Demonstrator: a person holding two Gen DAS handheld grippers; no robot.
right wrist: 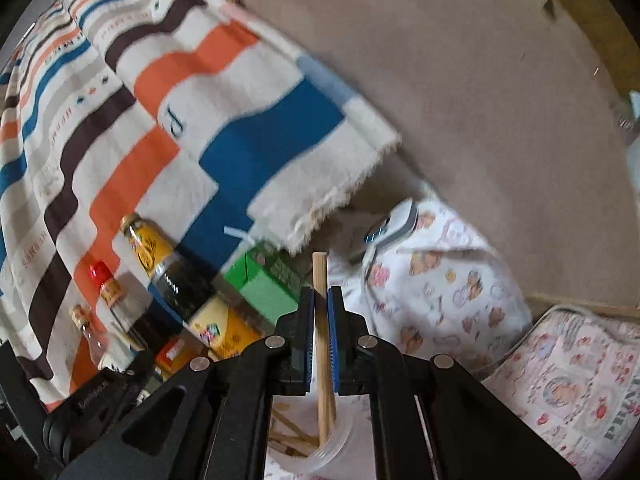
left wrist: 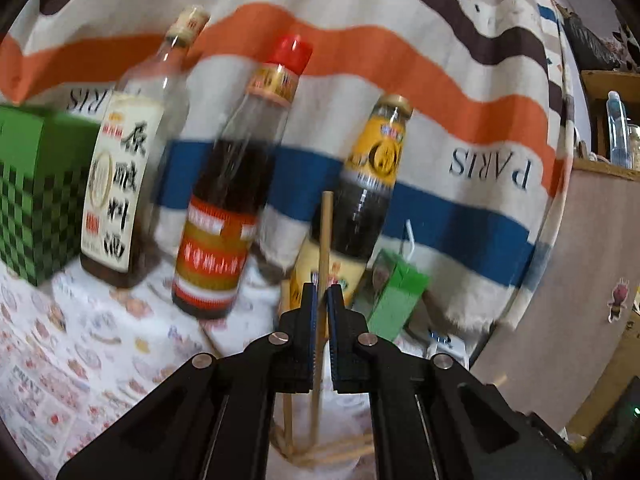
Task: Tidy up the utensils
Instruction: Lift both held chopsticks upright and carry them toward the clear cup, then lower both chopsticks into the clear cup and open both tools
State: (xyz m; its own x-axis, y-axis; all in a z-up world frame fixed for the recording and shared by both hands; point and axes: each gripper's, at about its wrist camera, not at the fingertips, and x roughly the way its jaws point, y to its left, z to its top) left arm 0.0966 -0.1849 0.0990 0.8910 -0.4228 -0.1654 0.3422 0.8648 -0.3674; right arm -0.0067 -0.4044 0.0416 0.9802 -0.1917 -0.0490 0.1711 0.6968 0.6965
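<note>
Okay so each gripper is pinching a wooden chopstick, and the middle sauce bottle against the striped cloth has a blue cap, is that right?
Not quite: the cap on the middle dark sauce bottle is red, not blue, as the left wrist view shows. The rest holds: the left gripper pinches a thin wooden chopstick, and the right gripper pinches a thicker wooden chopstick.

Each black gripper point(left wrist: 322, 292) point(right wrist: 321, 294) has blue pads and silver pins.

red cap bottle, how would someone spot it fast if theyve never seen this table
Find the striped cloth hanging behind the table; three sauce bottles stand before it. The red cap bottle is the middle one, with dark liquid and an orange-red label, the only one with a red cap.
</note>
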